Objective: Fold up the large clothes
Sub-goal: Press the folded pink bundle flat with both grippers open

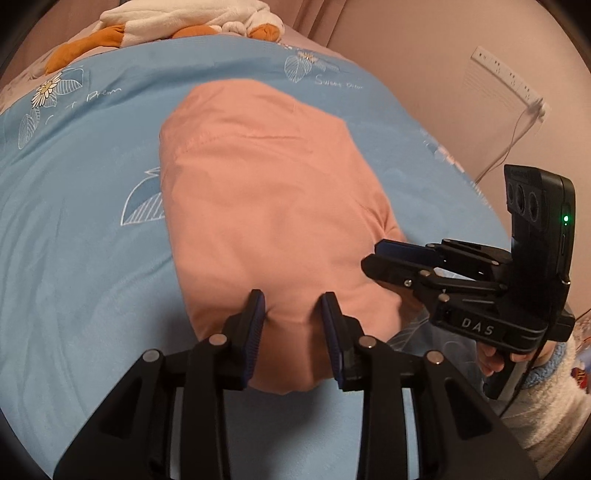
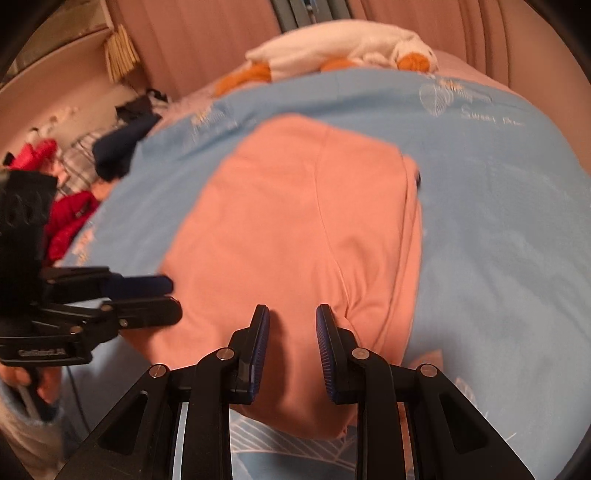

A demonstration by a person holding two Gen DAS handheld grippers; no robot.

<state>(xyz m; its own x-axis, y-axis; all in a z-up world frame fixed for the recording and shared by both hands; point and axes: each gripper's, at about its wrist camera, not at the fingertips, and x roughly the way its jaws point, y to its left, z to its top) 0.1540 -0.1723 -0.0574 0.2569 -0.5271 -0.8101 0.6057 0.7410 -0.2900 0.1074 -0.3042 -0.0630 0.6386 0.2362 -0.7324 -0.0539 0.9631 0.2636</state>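
Note:
A pink garment [image 1: 266, 206] lies folded into a compact shape on the blue bedspread [image 1: 74, 229]; it also shows in the right wrist view [image 2: 295, 229]. My left gripper [image 1: 291, 301] is open over the garment's near edge, holding nothing. My right gripper [image 2: 291, 312] is open over the same near edge, a little apart from the left. In the left wrist view the right gripper [image 1: 376, 254] appears at the garment's right side, its jaws slightly apart. In the right wrist view the left gripper [image 2: 170, 297] appears at the garment's left side.
A white and orange plush toy [image 1: 177, 22] lies at the head of the bed. Pink curtains hang behind. A power strip [image 1: 506, 74] with a cable is on the right wall. A pile of red, dark and checked clothes [image 2: 85, 173] lies left of the bed.

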